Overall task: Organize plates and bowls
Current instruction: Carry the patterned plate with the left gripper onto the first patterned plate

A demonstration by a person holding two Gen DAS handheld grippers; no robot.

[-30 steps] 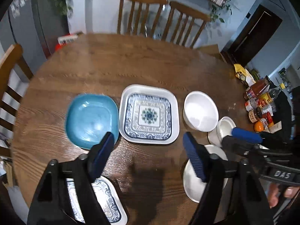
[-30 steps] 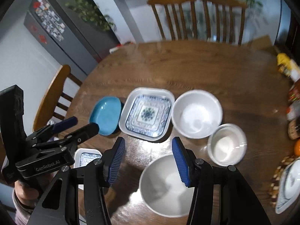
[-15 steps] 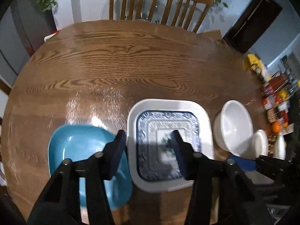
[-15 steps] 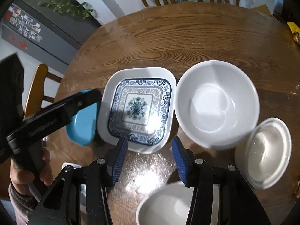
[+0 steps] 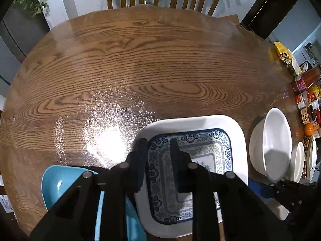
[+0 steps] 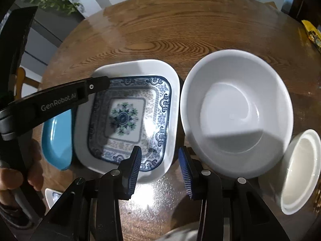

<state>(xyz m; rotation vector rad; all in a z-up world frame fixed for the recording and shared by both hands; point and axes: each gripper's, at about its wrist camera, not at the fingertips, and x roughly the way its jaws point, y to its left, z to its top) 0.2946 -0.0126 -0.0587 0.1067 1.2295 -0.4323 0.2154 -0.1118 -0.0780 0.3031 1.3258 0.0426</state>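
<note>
my left gripper [image 5: 158, 146] points steeply down at the left edge of the square white plate with the blue pattern [image 5: 202, 152]. its fingers [image 5: 141, 152] have just been closing and now stand narrow, one outside the plate's left rim, the other over the patterned well, so the rim sits between them. from the pictures i cannot tell whether the pads already press on it.

my right gripper [image 6: 159, 158] hangs over the near right corner of that same plate [image 6: 128, 112]. its fingers [image 6: 134, 166], with blue ribbed pads, have also just been closing and stand at a middling gap; the left one is over the plate's patterned border, the right one over the wooden surface [image 6: 180, 26] in the gap between the plate and the large white bowl [image 6: 236, 110]. the pads do not touch the rim.

the plate lies flat on the surface. just beside it on the left is a teal plate [image 5: 60, 184], its edge very close to the white one. on the right the large white bowl sits just beside the plate, and a smaller white bowl [image 6: 299, 168] sits against the large one's far side. another small patterned plate [image 6: 53, 196] peeks out at the lower left of the right wrist view, near my left hand [image 6: 18, 172]. jars and packets [image 5: 309, 102] stand at the surface's right edge.
</note>
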